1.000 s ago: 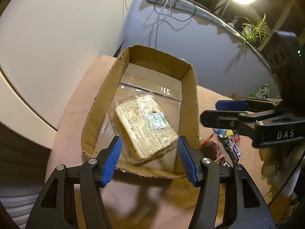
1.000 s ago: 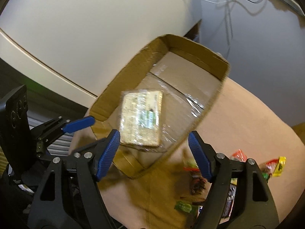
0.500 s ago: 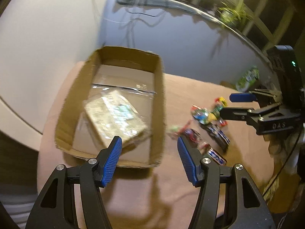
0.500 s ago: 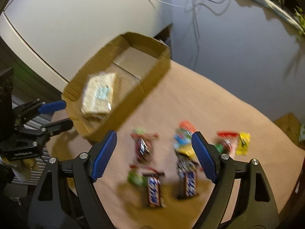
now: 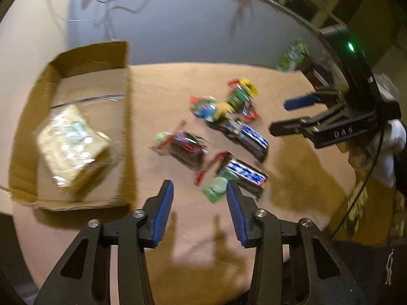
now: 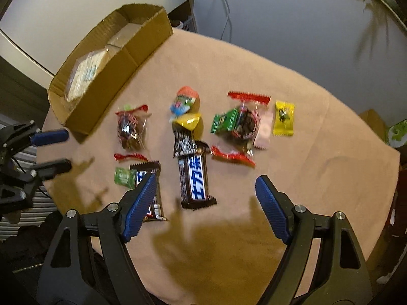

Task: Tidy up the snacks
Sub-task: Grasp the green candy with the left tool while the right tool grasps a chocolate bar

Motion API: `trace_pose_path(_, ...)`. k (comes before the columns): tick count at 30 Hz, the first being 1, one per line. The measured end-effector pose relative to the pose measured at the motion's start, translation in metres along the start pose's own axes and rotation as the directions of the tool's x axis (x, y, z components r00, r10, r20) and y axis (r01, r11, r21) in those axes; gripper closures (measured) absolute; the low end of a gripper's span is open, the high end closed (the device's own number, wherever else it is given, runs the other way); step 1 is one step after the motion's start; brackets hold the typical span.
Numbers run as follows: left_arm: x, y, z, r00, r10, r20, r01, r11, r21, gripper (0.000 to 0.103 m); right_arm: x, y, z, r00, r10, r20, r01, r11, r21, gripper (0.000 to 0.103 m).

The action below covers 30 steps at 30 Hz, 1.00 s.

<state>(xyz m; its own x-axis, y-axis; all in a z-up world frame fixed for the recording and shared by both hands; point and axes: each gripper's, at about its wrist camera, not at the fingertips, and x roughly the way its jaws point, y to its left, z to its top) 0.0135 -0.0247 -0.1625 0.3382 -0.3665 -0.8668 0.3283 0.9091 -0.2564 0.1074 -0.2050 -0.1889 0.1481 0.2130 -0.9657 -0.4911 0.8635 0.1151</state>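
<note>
Right of the cardboard box, a strip of bare tabletop separates its wall from the scattered snacks. Beyond the snacks the tabletop lies open. The box wall blocks low passage sideways; its top stands open.

Left view motion-blurred: wrapped pack in box unreadable. Right finger hides part of bar. Green bag cut by edge.
</note>
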Motion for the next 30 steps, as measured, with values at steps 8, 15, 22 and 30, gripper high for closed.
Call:
trace_pose_path(8, 0.040, -0.025, 0.002, 0.995, -0.016, -0.101, 0.027, 0.993, 0.113, 0.067, 0.019, 0.003, -0.005, 0.999, 0.031, -0.042, -0.031, 0.999, 0.006, 0.038)
trace_pose_path(15, 0.063, -0.039, 0.006, 0.987, 0.029, -0.160, 0.006, 0.976, 0.219, 0.067, 0.031, 0.000, -0.002, 0.997, 0.035, -0.067, -0.034, 0.999, 0.015, 0.042)
trace_pose_path(22, 0.077, -0.044, 0.010, 0.981, 0.048, -0.186, -0.001, 0.969, 0.247, 0.068, 0.040, 0.005, 0.004, 0.996, 0.032, -0.085, -0.033, 0.999, -0.003, 0.042)
trace_pose_path(30, 0.087, -0.042, 0.016, 0.980, 0.035, -0.197, 0.013, 0.971, 0.237, 0.080, 0.050, 0.013, 0.015, 0.994, 0.015, -0.110, -0.018, 1.000, -0.024, 0.048)
